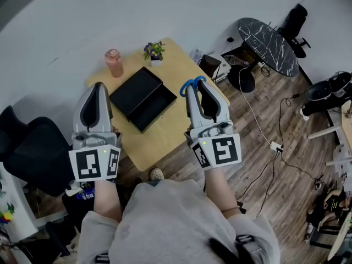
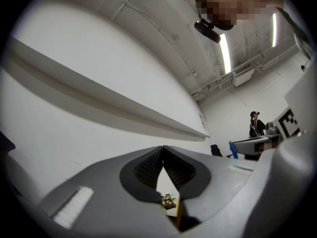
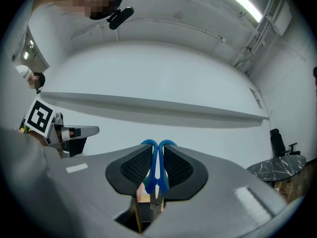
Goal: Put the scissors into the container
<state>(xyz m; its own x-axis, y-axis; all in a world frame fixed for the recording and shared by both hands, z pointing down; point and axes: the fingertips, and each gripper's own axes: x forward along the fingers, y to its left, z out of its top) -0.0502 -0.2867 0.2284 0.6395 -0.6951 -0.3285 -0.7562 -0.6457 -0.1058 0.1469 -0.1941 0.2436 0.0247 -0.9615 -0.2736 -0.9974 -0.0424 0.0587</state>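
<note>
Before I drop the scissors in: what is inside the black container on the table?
Nothing shows inside the black container, only its dark floor. Small dark items could go unseen. The scissors are outside it, clamped in the right gripper.

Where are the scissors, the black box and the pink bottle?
scissors (image 1: pixel 192 83), head view, on the blue handle loops.
black box (image 1: pixel 155 105), head view, on the bare inside of its open half.
pink bottle (image 1: pixel 115 65), head view, on its body.
</note>
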